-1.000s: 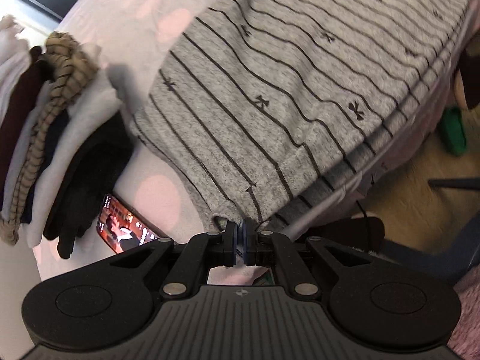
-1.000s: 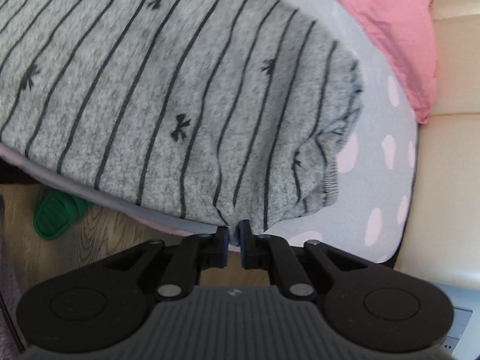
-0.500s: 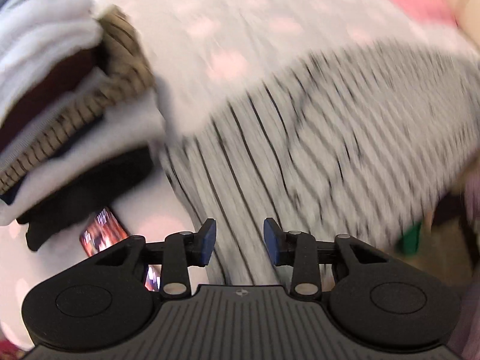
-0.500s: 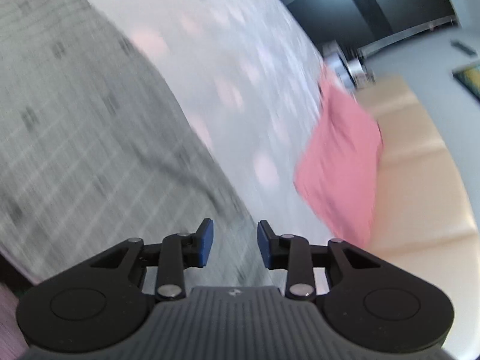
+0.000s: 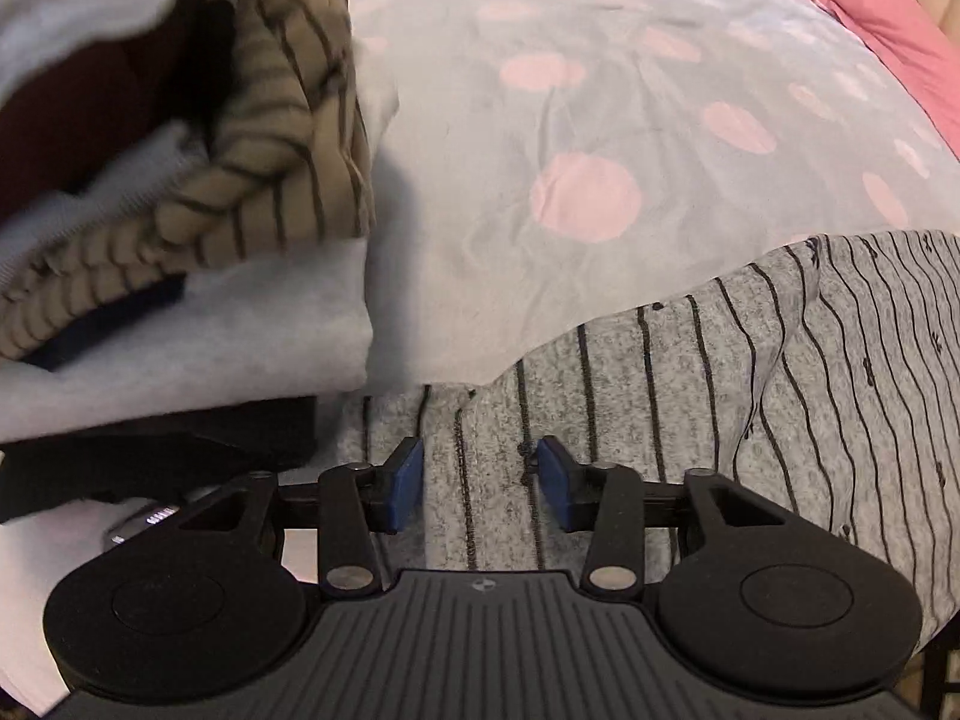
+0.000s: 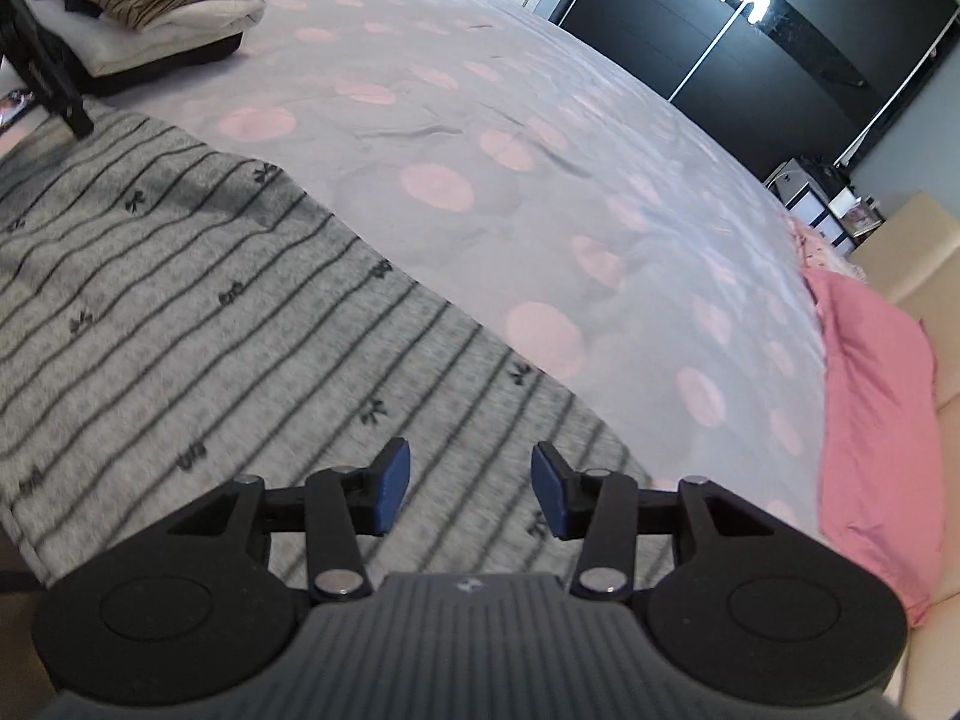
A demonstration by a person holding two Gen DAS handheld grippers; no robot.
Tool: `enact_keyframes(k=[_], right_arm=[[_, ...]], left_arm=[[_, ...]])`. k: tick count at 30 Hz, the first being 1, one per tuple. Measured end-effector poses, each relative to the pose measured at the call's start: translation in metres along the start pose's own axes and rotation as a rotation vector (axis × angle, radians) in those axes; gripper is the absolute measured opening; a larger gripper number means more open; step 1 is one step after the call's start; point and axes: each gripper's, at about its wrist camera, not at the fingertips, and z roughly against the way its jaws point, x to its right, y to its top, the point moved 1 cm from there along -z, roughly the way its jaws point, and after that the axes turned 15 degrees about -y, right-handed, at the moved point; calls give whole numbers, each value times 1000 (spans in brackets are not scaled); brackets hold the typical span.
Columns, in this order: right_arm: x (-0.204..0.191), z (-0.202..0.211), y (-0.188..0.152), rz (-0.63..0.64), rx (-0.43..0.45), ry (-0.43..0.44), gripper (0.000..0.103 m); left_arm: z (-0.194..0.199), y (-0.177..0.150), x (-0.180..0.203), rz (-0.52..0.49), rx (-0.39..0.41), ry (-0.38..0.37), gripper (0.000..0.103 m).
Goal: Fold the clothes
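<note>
Left wrist view: left gripper (image 5: 479, 483) points steeply down over the near-left end of the grey striped garment (image 5: 780, 408), which lies flat on the dotted bedspread (image 5: 600, 120); its jaws stand apart, part-way, and are closing, cloth below them but nothing pinched between the pads; the edge there sits just beside the stack of folded clothes (image 5: 180, 210). Right wrist view: right gripper (image 6: 471, 489) hangs over the garment's (image 6: 210, 312) opposite end, near its right edge; jaws moderately wide and opening, nothing between them. Key relation: garment's long axis runs left-right along the bed's near edge, one gripper above each end; far long edge lies ahead of both, bare bedspread beyond it. My read: next grab is each end's corner, each hand on its own side; left one is tight against the stack, so some risk of snagging it.
</note>
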Motion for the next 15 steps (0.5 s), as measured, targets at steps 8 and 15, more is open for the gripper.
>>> enact_keyframes(k=[8,15], right_arm=[[-6,-23,3,16,-11,39,49],[-12,-23,0,39,-19,63,49]], left_arm=[[34,-12,35,-149,149,-73,3],[45,-46,109,-453,168,-250,3]])
